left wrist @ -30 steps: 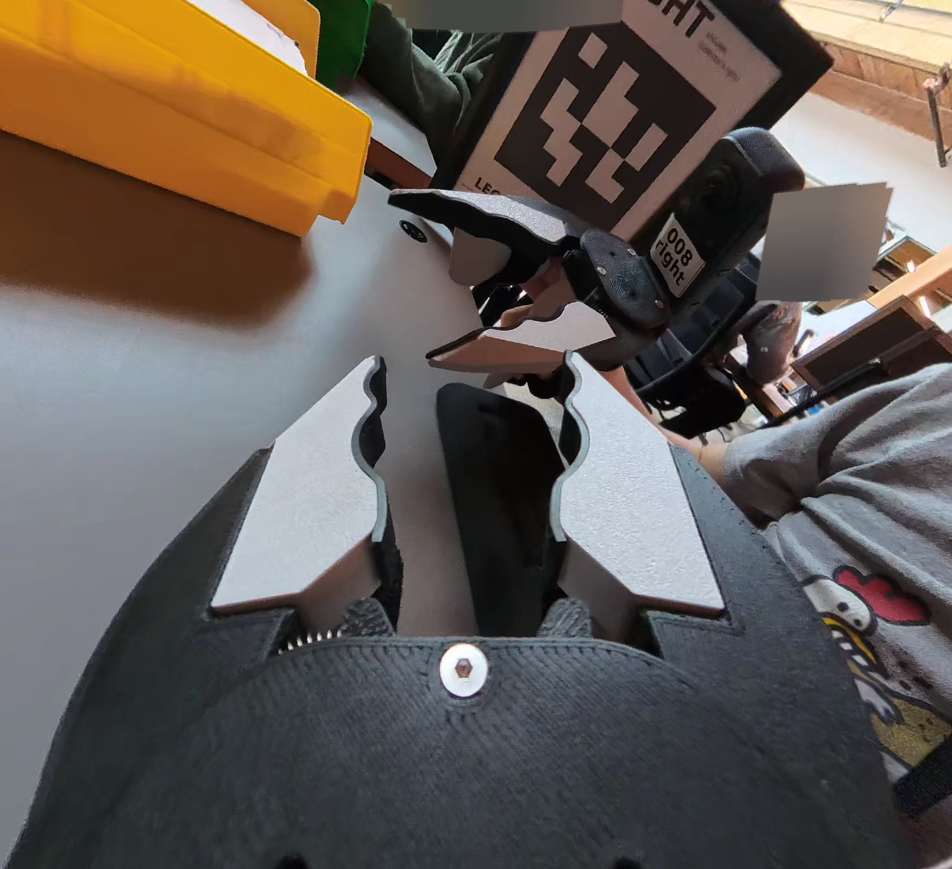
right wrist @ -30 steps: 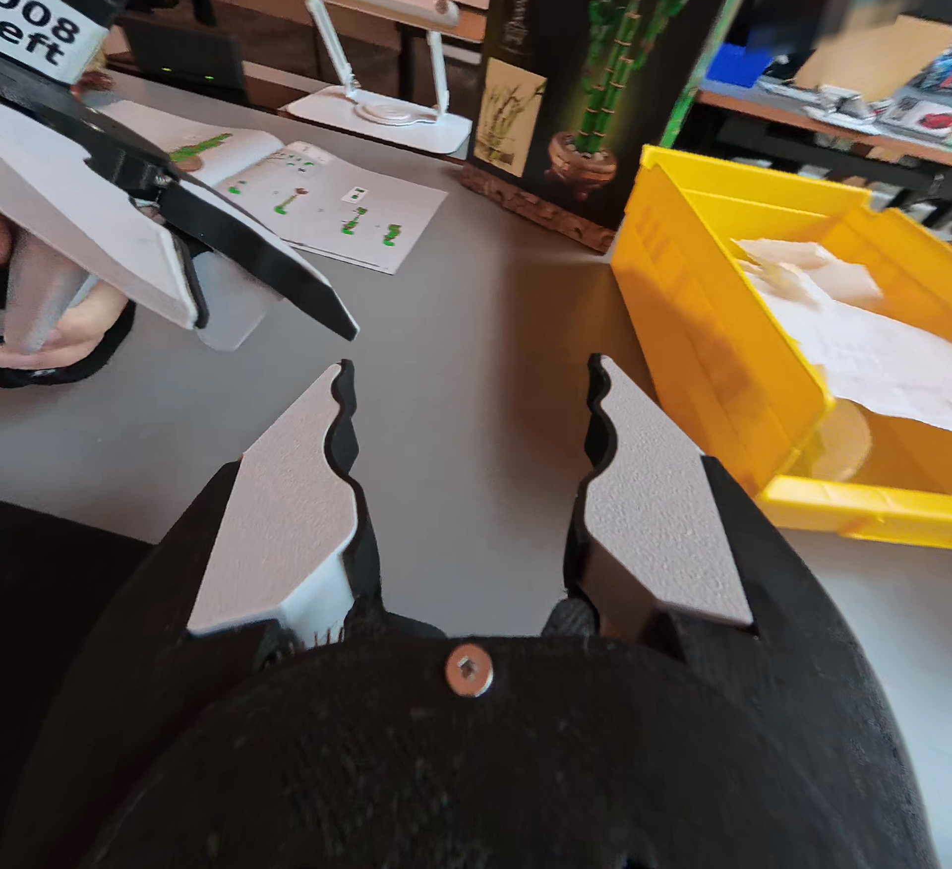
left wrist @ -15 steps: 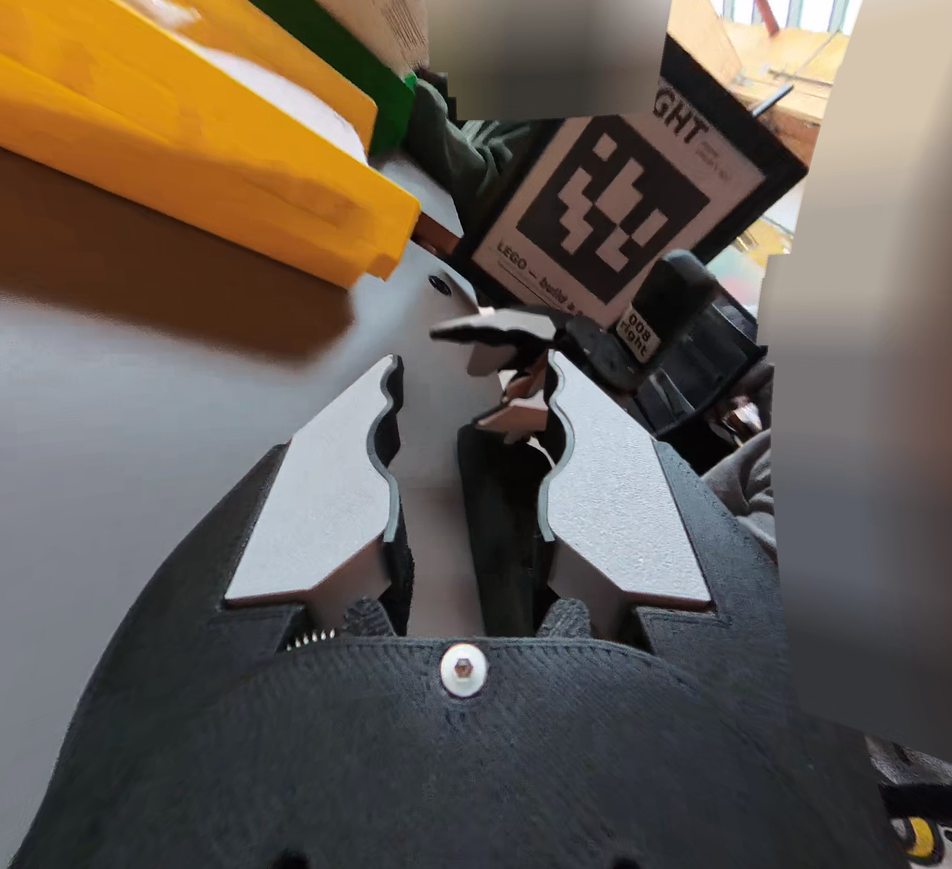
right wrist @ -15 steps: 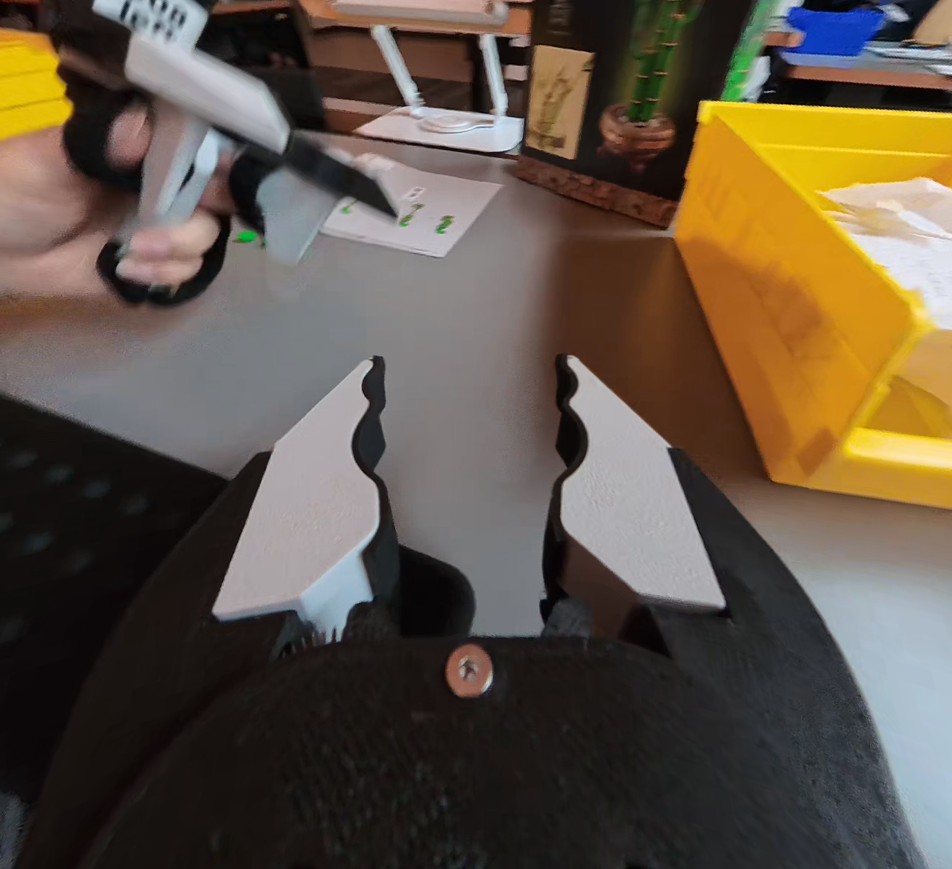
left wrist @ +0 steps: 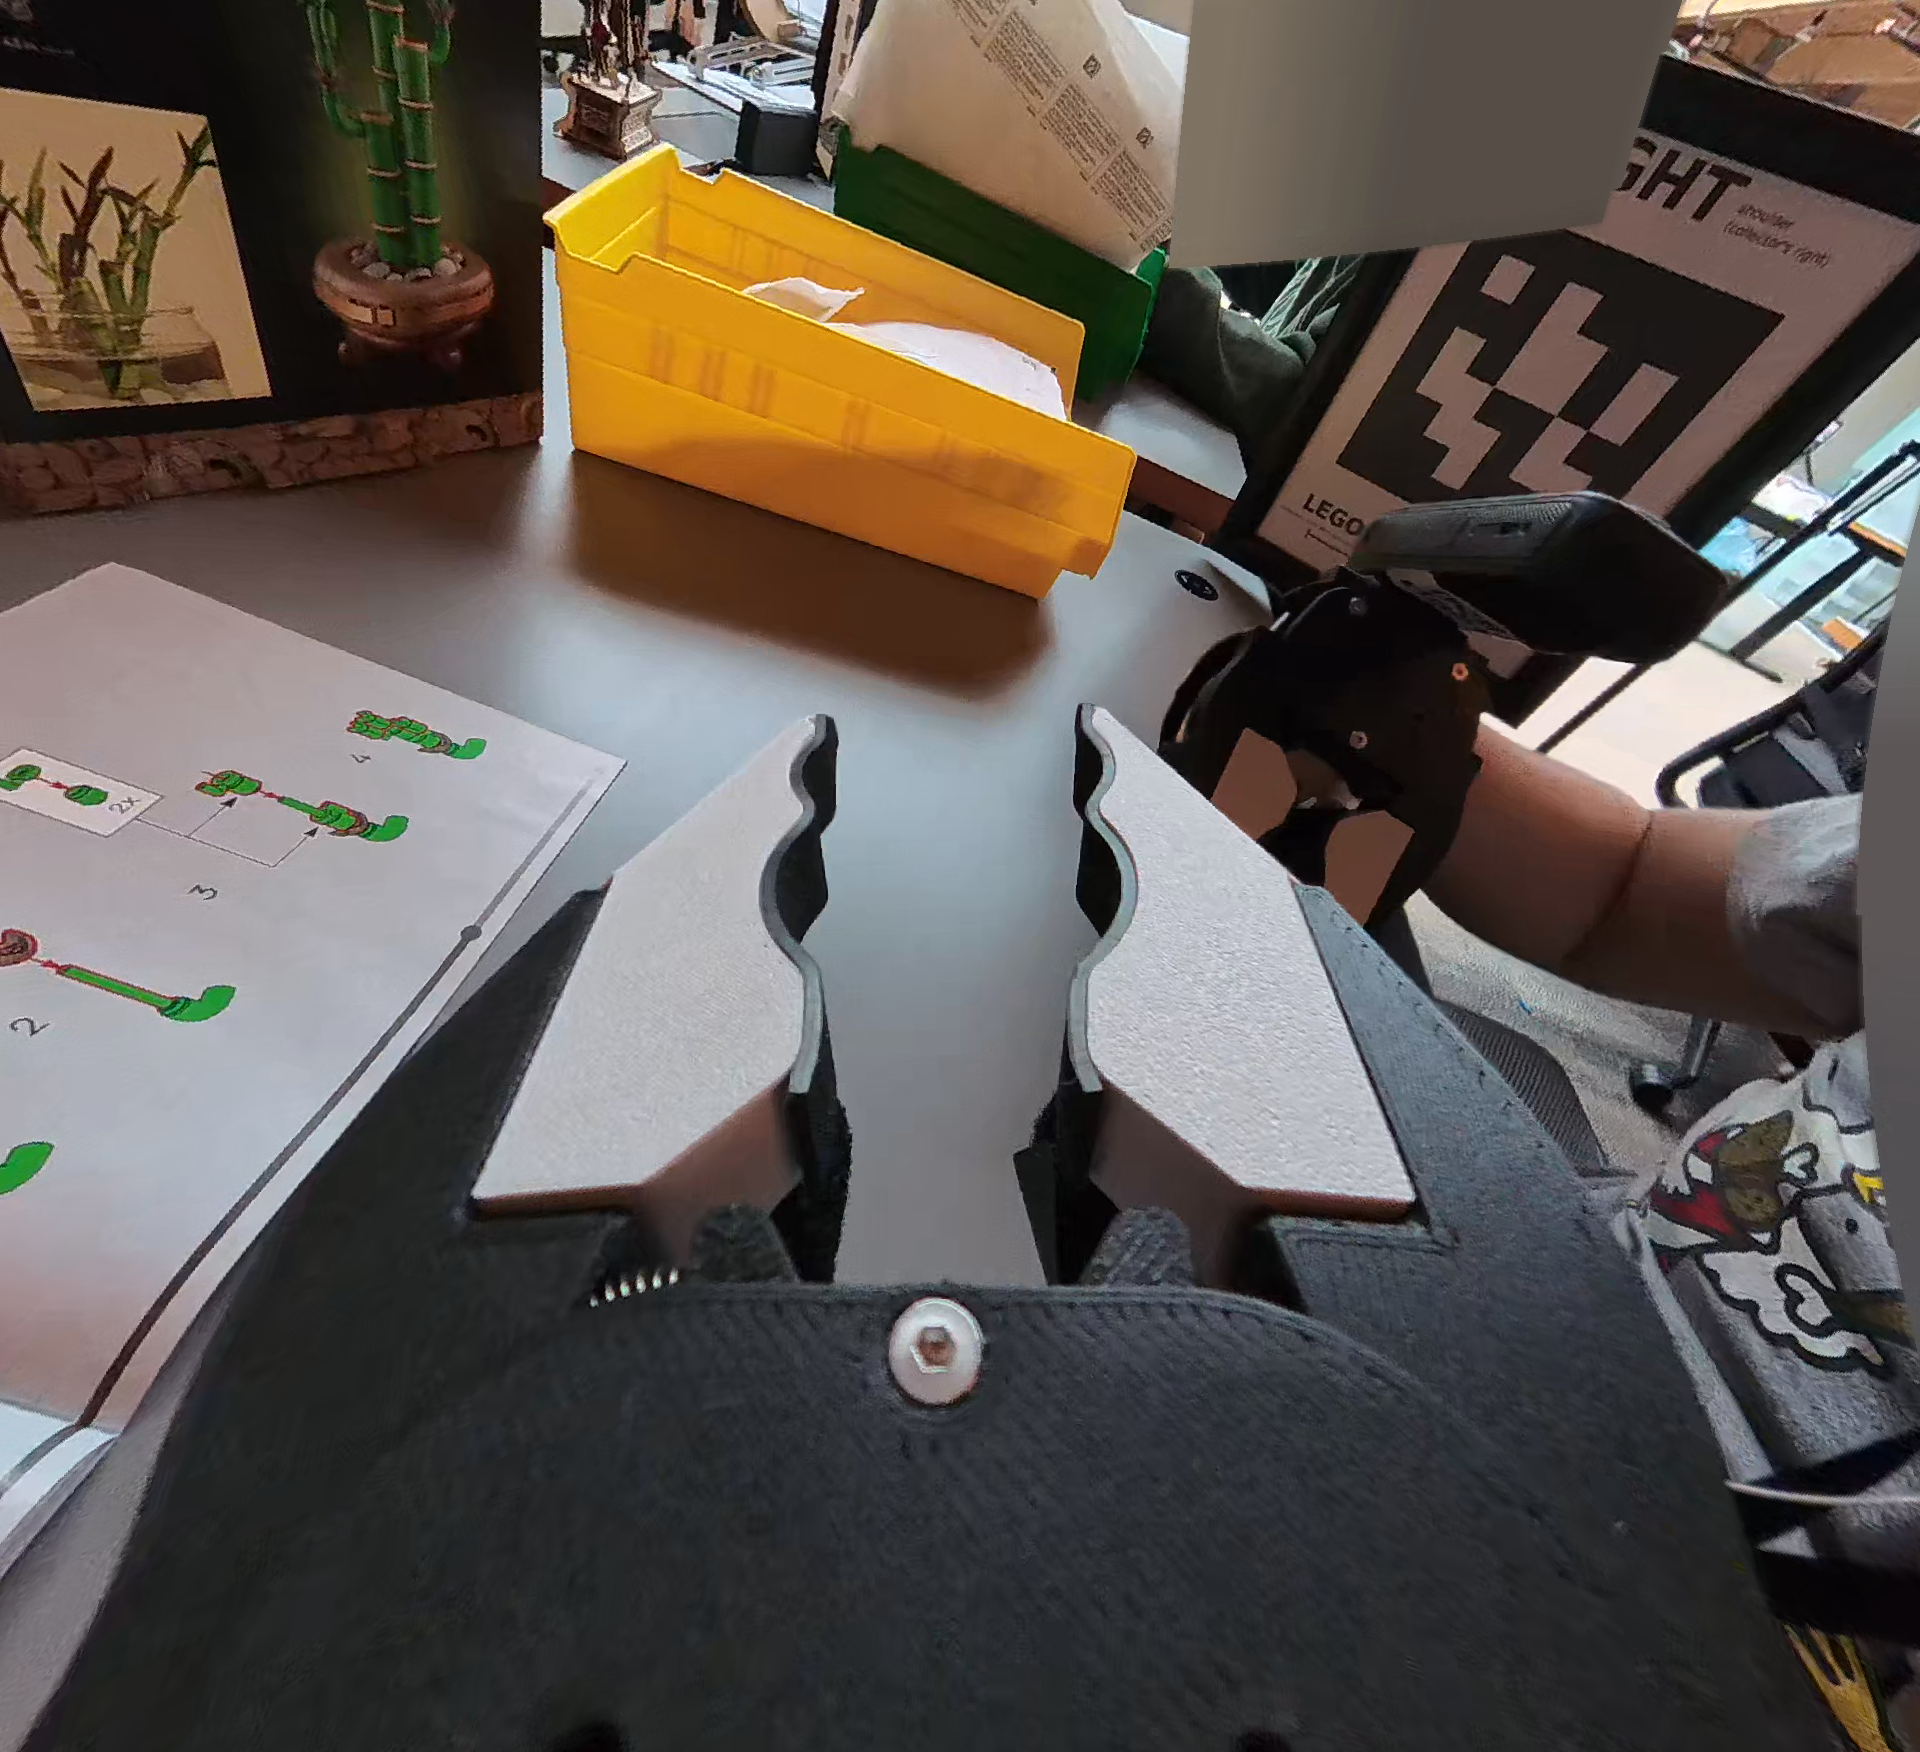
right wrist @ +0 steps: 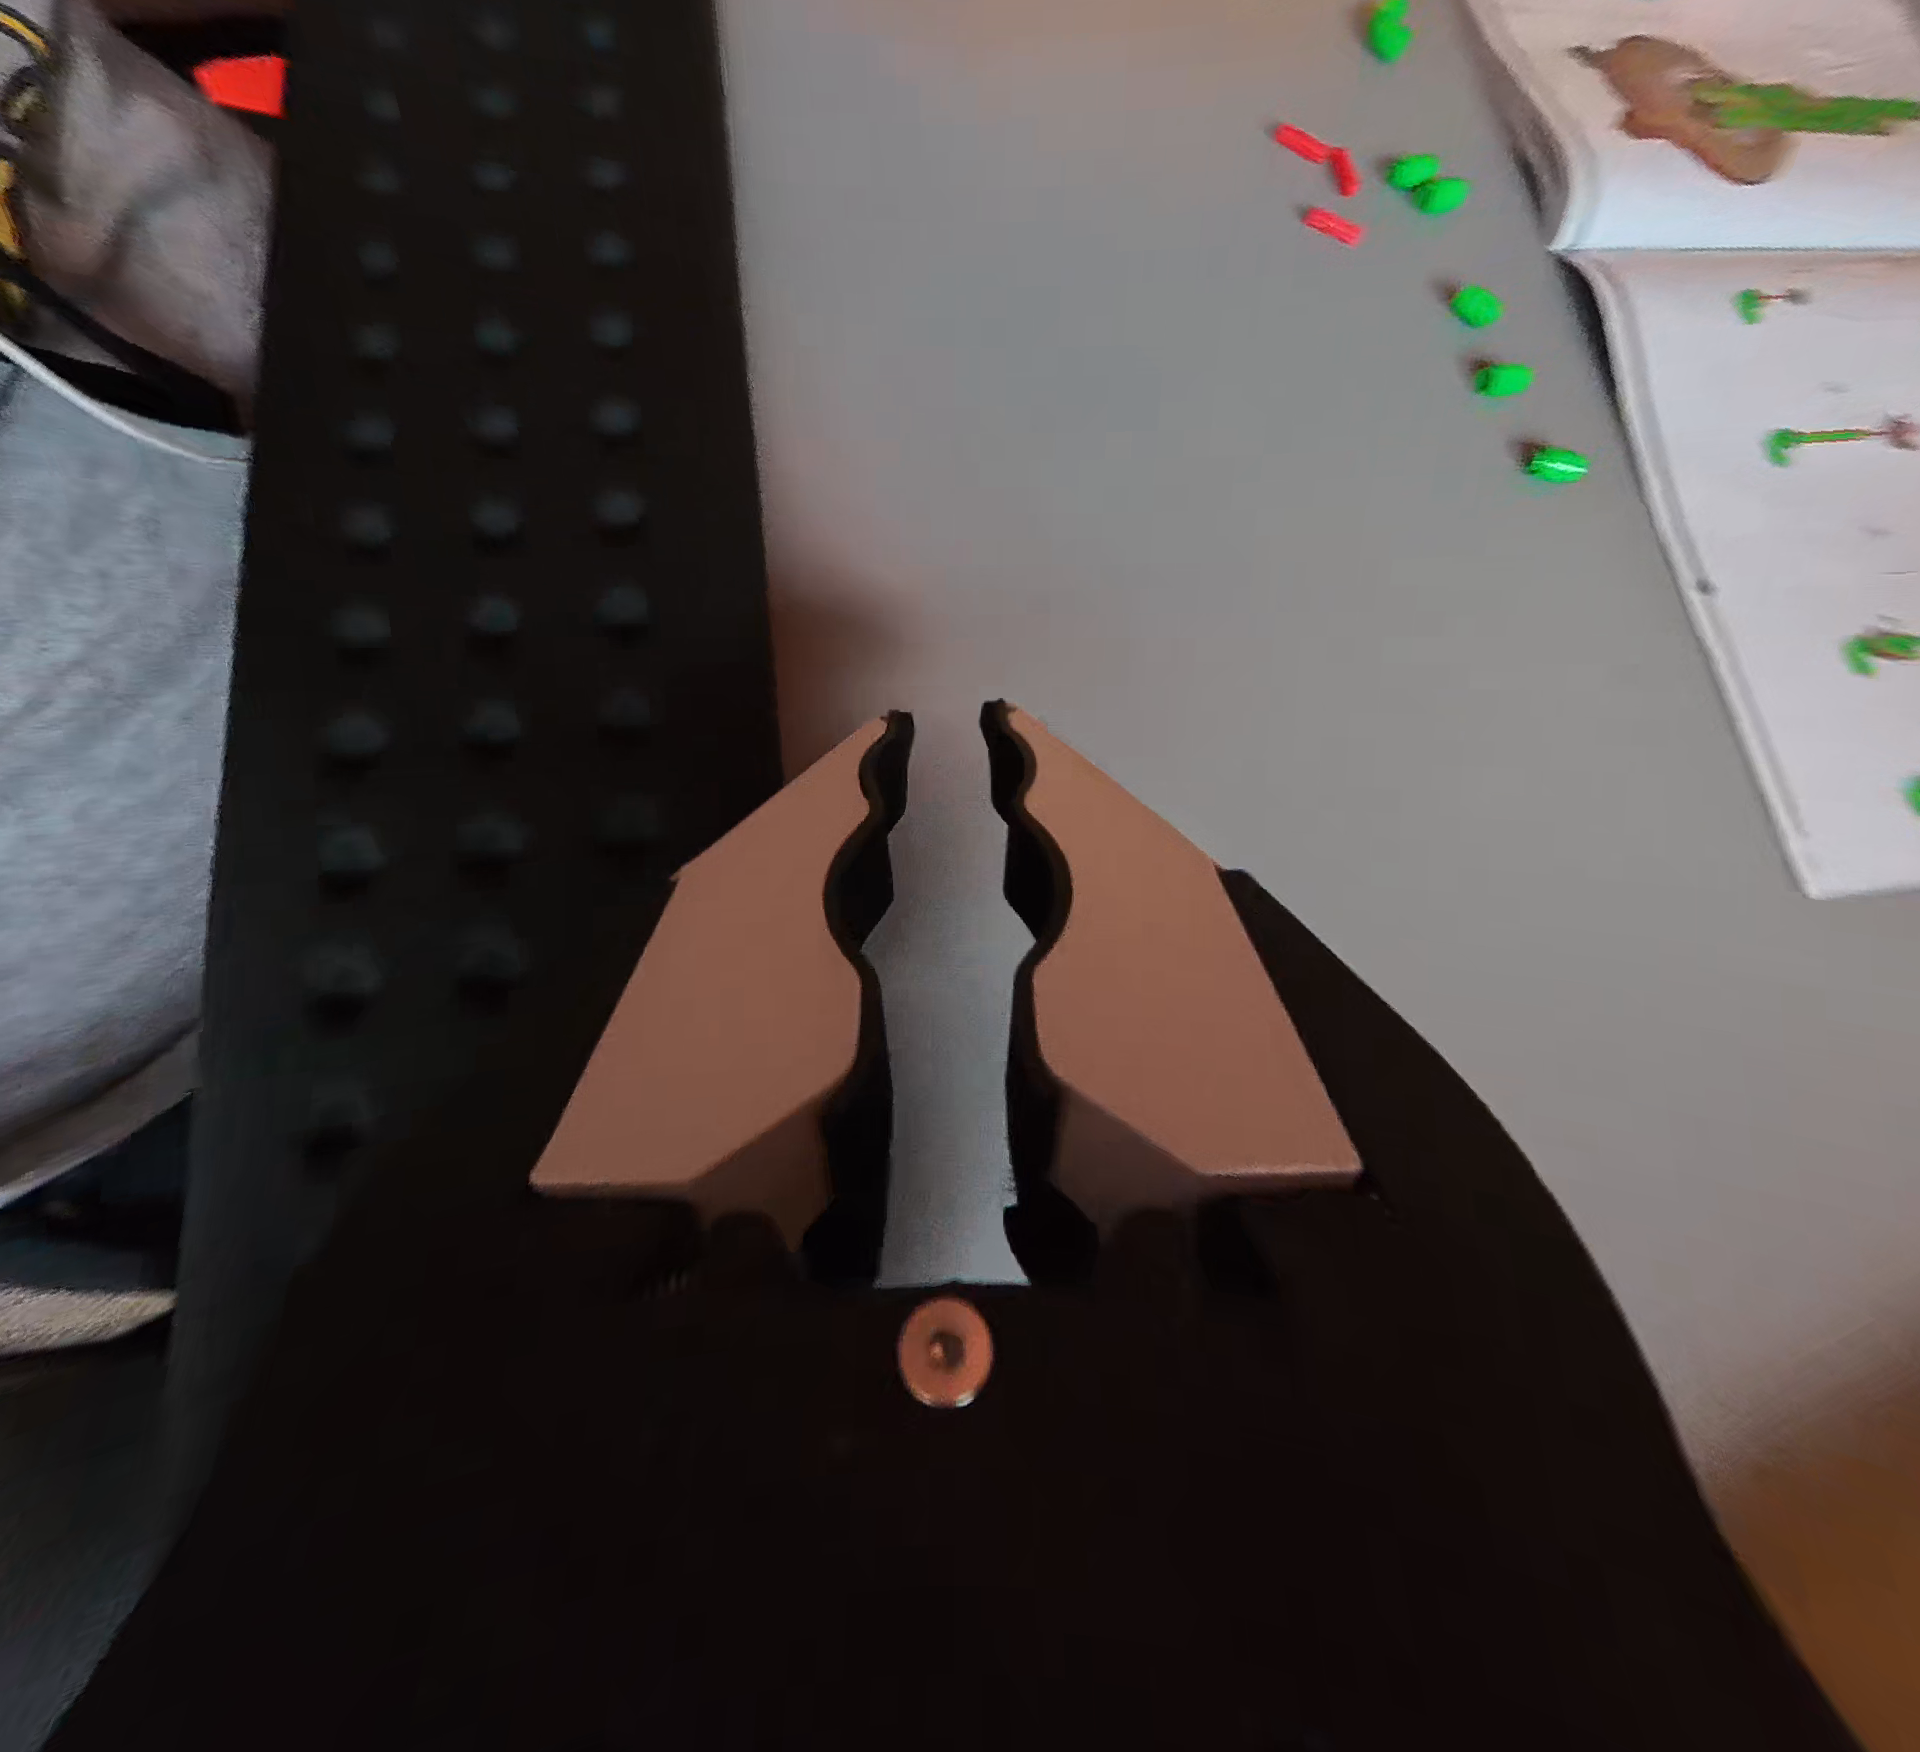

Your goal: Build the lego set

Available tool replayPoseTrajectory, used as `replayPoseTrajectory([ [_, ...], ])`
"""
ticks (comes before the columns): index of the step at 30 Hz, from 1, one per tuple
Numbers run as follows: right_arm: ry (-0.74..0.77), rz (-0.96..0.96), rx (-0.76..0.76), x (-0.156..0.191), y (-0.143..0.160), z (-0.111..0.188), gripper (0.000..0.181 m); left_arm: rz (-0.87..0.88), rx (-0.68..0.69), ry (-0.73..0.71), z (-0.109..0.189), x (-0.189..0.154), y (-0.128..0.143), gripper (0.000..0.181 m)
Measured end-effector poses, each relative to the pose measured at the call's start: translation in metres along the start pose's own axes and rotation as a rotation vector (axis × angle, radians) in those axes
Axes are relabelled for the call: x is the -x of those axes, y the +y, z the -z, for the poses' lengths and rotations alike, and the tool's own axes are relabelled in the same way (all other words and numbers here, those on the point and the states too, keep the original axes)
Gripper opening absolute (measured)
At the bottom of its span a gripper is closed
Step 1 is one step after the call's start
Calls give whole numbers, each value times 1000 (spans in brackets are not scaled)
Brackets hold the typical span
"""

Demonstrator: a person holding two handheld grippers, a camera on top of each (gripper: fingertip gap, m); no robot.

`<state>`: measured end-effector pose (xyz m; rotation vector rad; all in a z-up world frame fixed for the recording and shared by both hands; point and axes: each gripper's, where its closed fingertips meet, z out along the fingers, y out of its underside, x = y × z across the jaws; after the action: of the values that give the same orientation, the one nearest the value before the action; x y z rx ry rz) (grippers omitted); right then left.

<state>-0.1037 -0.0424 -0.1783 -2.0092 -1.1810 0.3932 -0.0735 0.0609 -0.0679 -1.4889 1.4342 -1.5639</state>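
Observation:
My left gripper [left wrist: 954,746] is open and empty above the grey table [left wrist: 727,642], beside the open instruction booklet [left wrist: 260,871]. My right gripper [right wrist: 948,717] points down at the table [right wrist: 1091,455]. Its jaws are empty with only a narrow gap. Several small green lego pieces [right wrist: 1475,305] and red pieces [right wrist: 1314,149] lie in a loose row ahead and to its right, next to the booklet [right wrist: 1766,507]. A black studded plate [right wrist: 499,455] lies to its left. The right gripper [left wrist: 1320,819] also shows in the left wrist view, held by a hand.
A yellow bin [left wrist: 831,445] with white bags stands behind the left gripper. The lego box [left wrist: 260,144] is at the back left. A green bin [left wrist: 987,248] with papers and a marker board [left wrist: 1558,372] stand at the back right. The person's grey shirt [right wrist: 104,663] is at the near edge. About 15 centimetres separates my left fingertips from my right. The black studded plate [right wrist: 499,455] is about 10 centimetres from my right fingertips and 20 centimetres from my left.
The left gripper swung left towards the booklet and box and opened wider. The right gripper tilted down over the table, and its jaws narrowed from wide open to a small gap.

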Motion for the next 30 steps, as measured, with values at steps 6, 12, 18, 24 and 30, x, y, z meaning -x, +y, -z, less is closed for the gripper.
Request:
replayPoseTrajectory([
  [6, -35, -2, 92, -4, 8, -13, 13, -23, 35, -8, -2, -2, 5, 44],
  [12, -66, -4, 139, -3, 9, -17, 9, 17, 42, 29, -4, -2, 8, 43],
  [18, -119, -24, 170, -2, 14, -21, 9, 0, 58, 28, -5, -4, 10, 41],
  [24, -150, -49, 155, 1, 13, -22, 7, 3, 82, 30, -8, -3, 15, 39],
  [30, -187, -72, 147, 2, 12, -24, 4, -27, 133, 2, -13, 0, 25, 38],
])
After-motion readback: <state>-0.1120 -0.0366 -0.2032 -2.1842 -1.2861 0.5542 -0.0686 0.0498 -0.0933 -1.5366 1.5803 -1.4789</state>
